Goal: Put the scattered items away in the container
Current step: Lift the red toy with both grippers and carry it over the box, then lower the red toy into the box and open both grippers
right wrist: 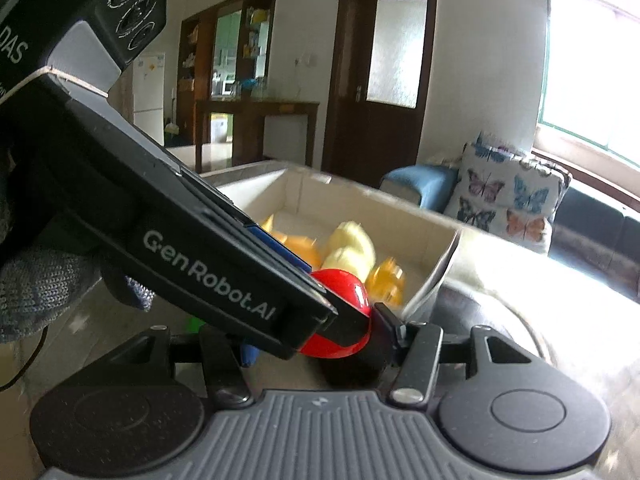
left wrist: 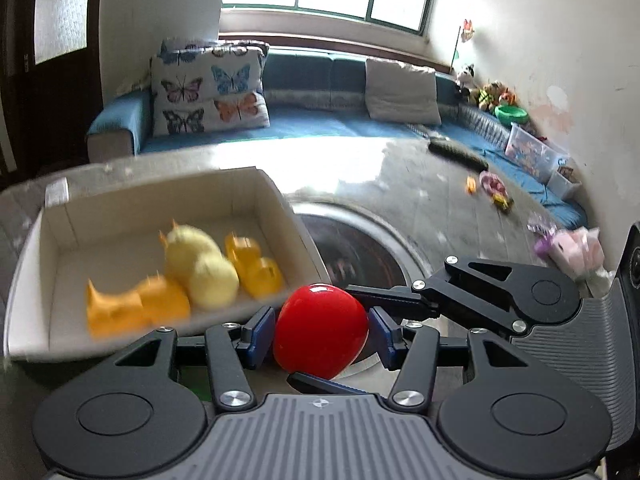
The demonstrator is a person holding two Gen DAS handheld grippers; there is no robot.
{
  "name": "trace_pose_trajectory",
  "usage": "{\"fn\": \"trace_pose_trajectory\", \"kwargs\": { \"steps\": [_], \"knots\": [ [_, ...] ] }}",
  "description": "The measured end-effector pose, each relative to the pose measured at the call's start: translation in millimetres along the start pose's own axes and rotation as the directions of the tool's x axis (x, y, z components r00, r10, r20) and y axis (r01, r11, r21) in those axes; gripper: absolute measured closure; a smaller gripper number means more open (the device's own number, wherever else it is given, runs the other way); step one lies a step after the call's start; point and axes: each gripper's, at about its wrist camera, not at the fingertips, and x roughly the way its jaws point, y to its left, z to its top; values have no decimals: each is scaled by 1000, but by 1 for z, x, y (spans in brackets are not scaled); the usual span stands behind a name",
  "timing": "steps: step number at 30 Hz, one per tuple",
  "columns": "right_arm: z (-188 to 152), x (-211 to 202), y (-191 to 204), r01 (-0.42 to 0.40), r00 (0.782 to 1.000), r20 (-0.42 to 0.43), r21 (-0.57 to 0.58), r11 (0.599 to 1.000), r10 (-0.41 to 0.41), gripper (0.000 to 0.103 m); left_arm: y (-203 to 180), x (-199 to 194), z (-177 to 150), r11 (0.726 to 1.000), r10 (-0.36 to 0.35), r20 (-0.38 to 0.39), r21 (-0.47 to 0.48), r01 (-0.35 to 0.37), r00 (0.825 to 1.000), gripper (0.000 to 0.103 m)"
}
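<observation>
My left gripper (left wrist: 322,330) is shut on a glossy red ball (left wrist: 320,330), its blue pads pressing both sides, just in front of the near rim of a white cardboard box (left wrist: 276,196). The box holds yellow and orange toys (left wrist: 200,268). My right gripper (right wrist: 320,344) is at the same ball (right wrist: 344,284); the left gripper's body crosses in front of it and hides its fingers. In the left wrist view the right gripper (left wrist: 360,294) reaches in from the right, its finger behind the ball. The box (right wrist: 400,200) and its toys (right wrist: 352,244) lie just beyond.
The box stands on a grey marbled table (left wrist: 420,184) with a round dark inset (left wrist: 352,248). Small toys (left wrist: 496,192) and a pink bundle (left wrist: 576,248) lie at the table's right. A blue sofa (left wrist: 304,120) with butterfly cushions stands behind.
</observation>
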Motion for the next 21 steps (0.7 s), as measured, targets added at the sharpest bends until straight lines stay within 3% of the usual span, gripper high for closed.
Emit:
{"fn": "trace_pose_trajectory", "kwargs": {
  "steps": [8,14,21],
  "knots": [
    [18,42,-30,-19,1000,12,68,998,18,47,32,32,31,1000,-5,-9,-24,5,1000,48],
    [15,64,-43,-47,999,-5,93,995,48,47,52,50,35,997,-41,-37,-60,39,998,49],
    [12,73,-51,-63,998,-11,116,991,65,47,59,49,33,996,-52,-16,-74,50,999,50]
  ]
}}
